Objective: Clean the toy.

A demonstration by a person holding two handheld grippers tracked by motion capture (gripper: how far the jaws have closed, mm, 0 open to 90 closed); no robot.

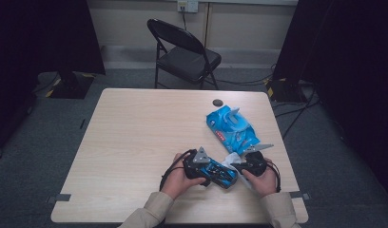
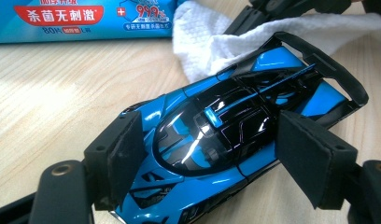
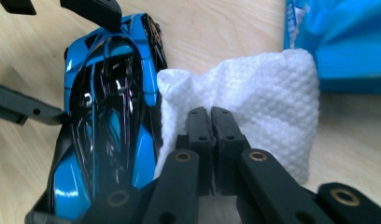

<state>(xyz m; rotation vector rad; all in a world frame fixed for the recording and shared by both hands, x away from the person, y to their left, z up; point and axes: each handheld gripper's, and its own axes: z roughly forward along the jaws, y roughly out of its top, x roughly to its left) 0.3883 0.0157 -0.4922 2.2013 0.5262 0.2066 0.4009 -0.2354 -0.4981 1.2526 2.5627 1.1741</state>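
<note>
Blue toy car (image 2: pixel 226 140) sits between the left gripper (image 2: pixel 216 154) jaws, gripped at its flanks on the counter (image 2: pixel 48 93). Right gripper (image 3: pixel 211 126) jaws, pressed together, pinch a white wipe (image 3: pixel 254 102) beside it. Wipes pack (image 2: pixel 81 18) lettering is cut off.

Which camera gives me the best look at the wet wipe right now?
The right gripper view: the white wipe sits close up, pinched in the right gripper beside the toy car. The left gripper view shows it behind the car; the high view shows just a small white patch.
</note>
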